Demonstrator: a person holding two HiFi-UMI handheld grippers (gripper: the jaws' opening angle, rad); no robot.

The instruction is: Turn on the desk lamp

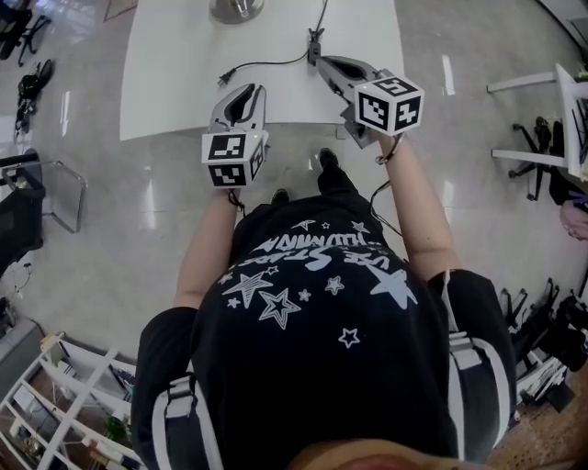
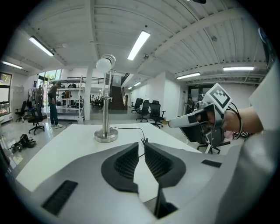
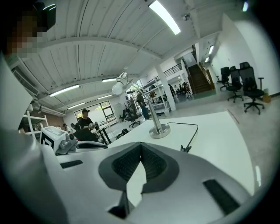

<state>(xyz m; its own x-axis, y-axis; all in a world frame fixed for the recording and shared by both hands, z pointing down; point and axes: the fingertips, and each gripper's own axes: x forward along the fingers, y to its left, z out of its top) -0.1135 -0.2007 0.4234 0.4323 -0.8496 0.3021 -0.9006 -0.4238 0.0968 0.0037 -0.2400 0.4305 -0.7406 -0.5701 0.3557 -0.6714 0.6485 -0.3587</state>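
Nearest the head camera, at 6 o'clock, is the person's black T-shirt printed with white stars [image 1: 312, 312]; both bare forearms reach toward 12 o'clock. The left gripper [image 1: 248, 90], grey with a marker cube, is held over the near edge of the white rectangular table [image 1: 175, 92] at about 11 o'clock. Its black ribbed fingers [image 2: 127, 162] stand slightly apart, leaving a narrow slit at the tips, with nothing between them. The right gripper [image 1: 313, 61], at 1 o'clock, reaches farther over the table top; its jaws meet at the tips and enclose nothing. The desk lamp [image 1: 236, 9], a silvery metal stem on a round base with a white rounded head [image 2: 105, 64], stands upright at 12 o'clock near the table's far edge, apart from both grippers. Its thin black cord [image 1: 271, 63] lies across the table from a plug-like end just beyond the left gripper to a small black fitting [image 1: 315, 38] just beyond the right gripper's tips.
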